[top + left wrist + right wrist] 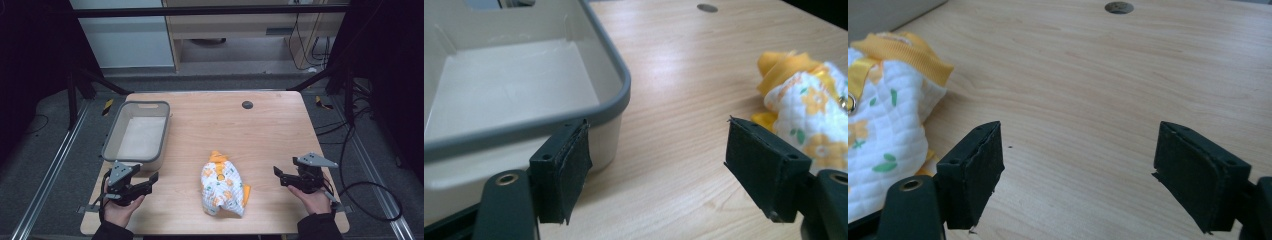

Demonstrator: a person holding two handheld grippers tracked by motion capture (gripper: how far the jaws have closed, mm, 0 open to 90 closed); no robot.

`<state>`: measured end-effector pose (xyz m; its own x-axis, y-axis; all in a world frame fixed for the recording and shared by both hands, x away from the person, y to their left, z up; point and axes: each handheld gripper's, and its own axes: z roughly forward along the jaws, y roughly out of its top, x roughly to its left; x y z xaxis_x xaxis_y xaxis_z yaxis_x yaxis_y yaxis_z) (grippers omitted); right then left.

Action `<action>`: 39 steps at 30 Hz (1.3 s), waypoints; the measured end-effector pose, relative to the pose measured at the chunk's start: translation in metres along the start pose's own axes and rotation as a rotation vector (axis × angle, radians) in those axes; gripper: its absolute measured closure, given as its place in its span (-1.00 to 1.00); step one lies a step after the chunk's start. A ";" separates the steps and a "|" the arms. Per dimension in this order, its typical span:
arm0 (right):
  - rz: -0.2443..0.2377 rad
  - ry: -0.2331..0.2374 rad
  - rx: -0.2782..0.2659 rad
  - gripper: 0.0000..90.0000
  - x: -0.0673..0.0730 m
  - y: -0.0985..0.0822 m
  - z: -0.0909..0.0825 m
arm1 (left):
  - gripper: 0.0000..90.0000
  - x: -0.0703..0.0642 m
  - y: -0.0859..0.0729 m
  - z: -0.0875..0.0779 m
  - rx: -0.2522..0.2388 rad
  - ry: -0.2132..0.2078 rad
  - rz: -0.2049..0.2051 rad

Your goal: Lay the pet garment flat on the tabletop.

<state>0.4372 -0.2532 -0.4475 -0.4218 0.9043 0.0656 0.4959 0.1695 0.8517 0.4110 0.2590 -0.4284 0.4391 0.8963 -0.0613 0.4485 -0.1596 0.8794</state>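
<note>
At the near edge of the tabletop (200,125), two grippers are held in a person's hands, one at each side, and both rest low over the wood. The left gripper (145,182) is seen at the near left corner, its jaws spread wide with nothing between them; in the left gripper view only bare wood is framed by its pads (569,165). The right gripper (281,177) is held at the near right, likewise released, its jaws parted over bare wood in the right gripper view. Between the two, near the front middle of the tabletop and apart from both grippers, a crumpled piece of quilted white cloth (223,189) with orange flowers and yellow trim is laid in a heap. Just beyond the left gripper, a pale bin (136,131) with a grey rim is placed along the left side of the tabletop, its near corner close to the left jaw. Farther back, a small dark round cap (247,104) is set into the wood.
</note>
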 end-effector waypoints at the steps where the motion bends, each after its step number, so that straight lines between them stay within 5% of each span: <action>1: 0.004 0.000 0.000 -0.55 0.000 0.002 0.000 | -0.44 -0.002 0.005 0.000 -0.009 -0.002 0.002; 14: -0.030 0.047 -0.044 -0.50 0.017 0.034 0.008 | -0.41 -0.029 0.041 0.023 -0.054 -0.057 0.010; 24: -0.068 0.105 -0.033 -0.42 0.038 0.042 0.022 | -0.32 -0.053 0.035 0.048 -0.002 -0.109 0.063; 39: -0.103 0.210 0.029 -0.30 0.059 0.032 0.038 | -0.18 -0.068 0.021 0.071 0.081 -0.151 0.117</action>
<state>0.4571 -0.1797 -0.4363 -0.6182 0.7810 0.0886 0.4628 0.2706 0.8442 0.4461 0.1657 -0.4390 0.6008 0.7986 -0.0362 0.4462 -0.2974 0.8441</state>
